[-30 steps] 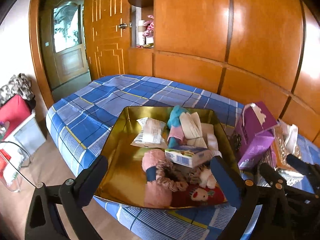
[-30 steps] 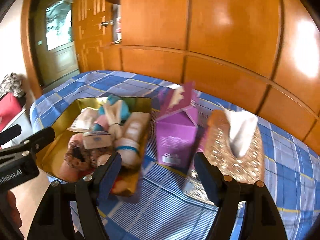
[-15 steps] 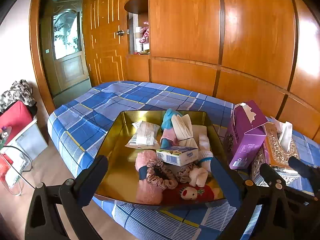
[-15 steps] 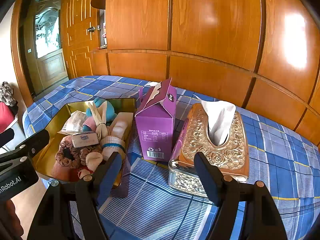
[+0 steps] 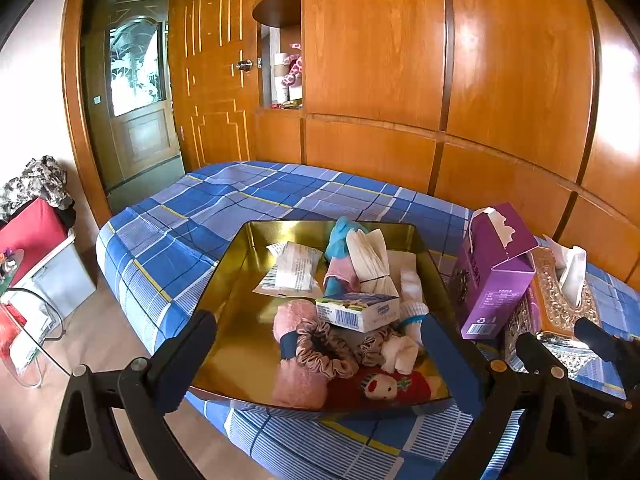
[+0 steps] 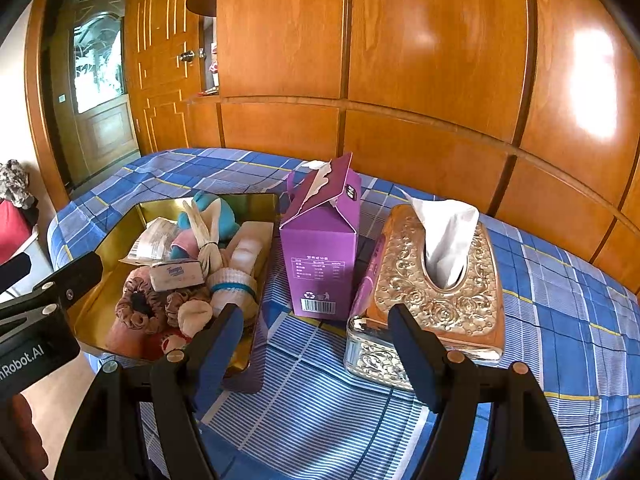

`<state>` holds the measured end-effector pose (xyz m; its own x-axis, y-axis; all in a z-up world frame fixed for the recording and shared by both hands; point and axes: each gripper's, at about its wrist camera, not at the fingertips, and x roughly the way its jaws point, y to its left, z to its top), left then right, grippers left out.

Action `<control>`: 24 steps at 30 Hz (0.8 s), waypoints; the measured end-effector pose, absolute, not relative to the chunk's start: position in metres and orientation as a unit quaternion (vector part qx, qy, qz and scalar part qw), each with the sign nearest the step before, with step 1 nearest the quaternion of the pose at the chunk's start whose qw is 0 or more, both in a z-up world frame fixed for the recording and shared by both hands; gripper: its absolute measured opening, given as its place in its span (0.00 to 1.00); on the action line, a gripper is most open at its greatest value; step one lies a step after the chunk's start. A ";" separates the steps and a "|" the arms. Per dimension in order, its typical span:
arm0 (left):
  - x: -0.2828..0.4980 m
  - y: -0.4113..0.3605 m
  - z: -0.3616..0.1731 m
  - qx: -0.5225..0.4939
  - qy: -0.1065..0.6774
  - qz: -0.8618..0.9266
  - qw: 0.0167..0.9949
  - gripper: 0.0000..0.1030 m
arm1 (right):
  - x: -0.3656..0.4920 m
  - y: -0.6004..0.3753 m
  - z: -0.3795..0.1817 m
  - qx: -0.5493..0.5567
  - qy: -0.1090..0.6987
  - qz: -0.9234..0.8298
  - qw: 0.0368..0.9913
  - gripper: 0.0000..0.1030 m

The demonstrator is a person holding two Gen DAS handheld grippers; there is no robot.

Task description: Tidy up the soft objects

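Both grippers, left (image 5: 320,354) and right (image 6: 316,338), hang wide apart and empty above the bed (image 6: 560,280), near the gold tray (image 5: 240,344) of soft things.

White lettering "nRobot.AI" stands on the left hand-held gripper (image 6: 48,304); the tissue pack (image 6: 176,275) reads "Tempo".

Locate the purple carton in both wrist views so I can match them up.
Left wrist: purple carton stands at right, just beyond the gold tray's right edge.
Right wrist: purple carton stands at centre, between the tray and the ornate tissue box.
Shared landmark: the gold tray.
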<state>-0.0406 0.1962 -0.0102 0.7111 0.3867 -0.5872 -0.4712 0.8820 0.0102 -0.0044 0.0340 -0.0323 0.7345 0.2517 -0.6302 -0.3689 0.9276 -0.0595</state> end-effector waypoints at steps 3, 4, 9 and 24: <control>-0.041 0.197 -0.011 -0.071 0.301 0.233 0.922 1.00 | -0.004 0.035 -0.032 -0.091 0.322 0.169 0.927 0.74; -0.041 0.197 -0.011 -0.070 0.301 0.233 0.922 1.00 | -0.004 0.035 -0.032 -0.091 0.322 0.170 0.927 0.74; -0.041 0.198 -0.011 -0.072 0.303 0.232 0.922 1.00 | -0.005 0.035 -0.032 -0.092 0.323 0.172 0.926 0.74; -0.038 0.197 -0.013 -0.077 0.313 0.229 0.919 1.00 | -0.005 0.037 -0.033 -0.094 0.324 0.174 0.925 0.74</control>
